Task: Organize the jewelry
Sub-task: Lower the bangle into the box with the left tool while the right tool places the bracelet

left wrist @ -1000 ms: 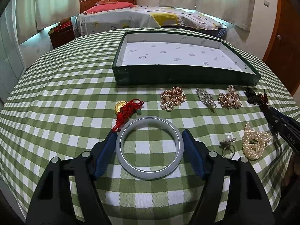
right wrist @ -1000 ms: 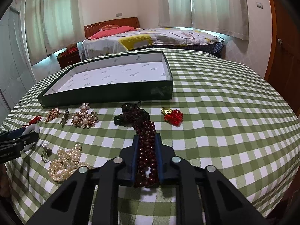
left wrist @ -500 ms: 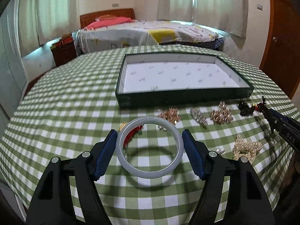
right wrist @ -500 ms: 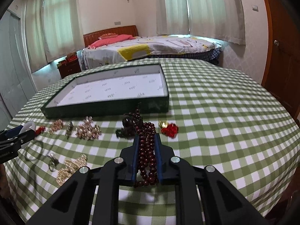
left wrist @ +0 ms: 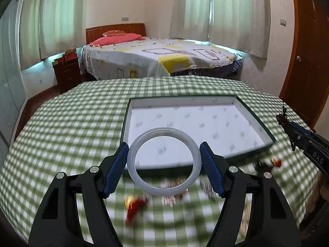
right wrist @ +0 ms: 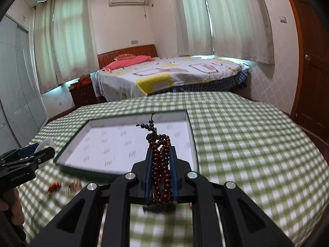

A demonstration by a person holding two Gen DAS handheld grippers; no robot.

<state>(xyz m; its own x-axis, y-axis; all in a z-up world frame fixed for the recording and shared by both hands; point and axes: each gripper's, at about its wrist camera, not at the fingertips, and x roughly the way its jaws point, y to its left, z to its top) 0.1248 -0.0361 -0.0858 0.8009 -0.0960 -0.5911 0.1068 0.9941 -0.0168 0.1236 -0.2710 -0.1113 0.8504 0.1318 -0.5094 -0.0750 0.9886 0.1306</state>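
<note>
— While the left gripper (left wrist: 163, 160) squeezes the pale bangle (left wrist: 163, 161) between its blue pads, where is the bangle?

— Up in the air, just in front of the green box (left wrist: 255, 121). It is not inside yet.

— And the other one?

— The right gripper (right wrist: 160, 165) is pinched tight on the dark red beads (right wrist: 160, 160). They hang above the box's near edge, with the loose end poking out over the white bottom.

— Is anything in the box?

— No. The white floor looks bare in both views.

— So what is done?

— I think two pieces are picked up and almost there. That's all so far.

— What is left?

— Both must be set down inside. Then the rest on the checked tablecloth (left wrist: 78, 111) needs moving too: a red and gold charm (left wrist: 134, 204), some sparkly pieces (left wrist: 174, 193) beside it, and another red one (left wrist: 275, 162) near the box corner. They are blurry, so I can't count them.

— Lots to go, then?

— Yes, it looks like an early part of the job.
</note>
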